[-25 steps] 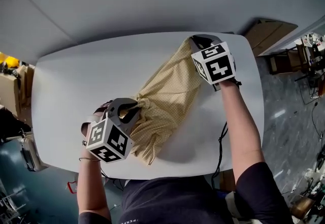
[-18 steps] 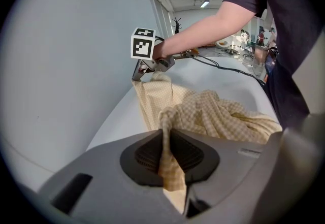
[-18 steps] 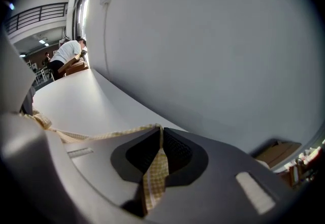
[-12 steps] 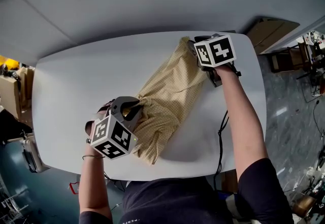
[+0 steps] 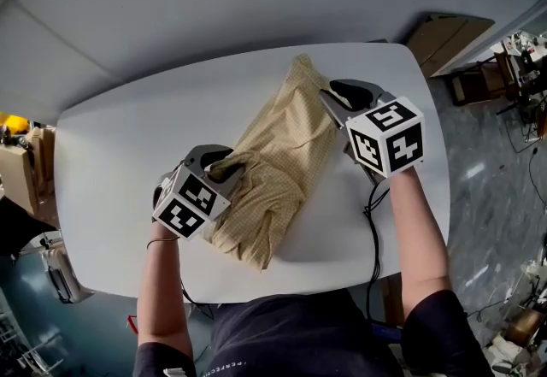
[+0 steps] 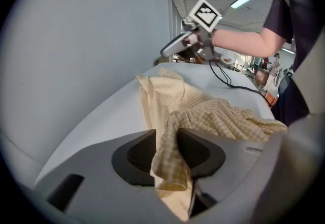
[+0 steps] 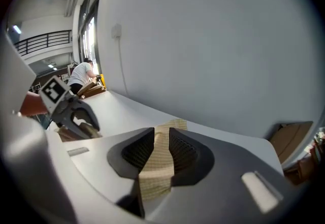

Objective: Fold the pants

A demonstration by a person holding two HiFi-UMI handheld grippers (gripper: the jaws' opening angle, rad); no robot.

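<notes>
Where a second ago both my grippers were clamped on the pale yellow checked cloth pants (image 5: 286,144), both are now letting go. My left gripper (image 5: 220,166) has its jaws opening, roughly half apart. A bunched fold of the cloth hangs loose between them and is not pinched. My right gripper (image 5: 336,97) has come back toward me from the far tip of the pants. Its jaws are opening too, still narrow, and a strip of the cloth's edge lies in the gap between them. The pants lie as a long rumpled band on the white oval table (image 5: 120,136), running from beyond my right gripper's tips, down past my left gripper, toward the near edge. I judge the laying-out done, since the cloth is down and freed. It is wrinkled around my left gripper, though, so it likely wants smoothing or a fresh hold before I fold it across its length.
</notes>
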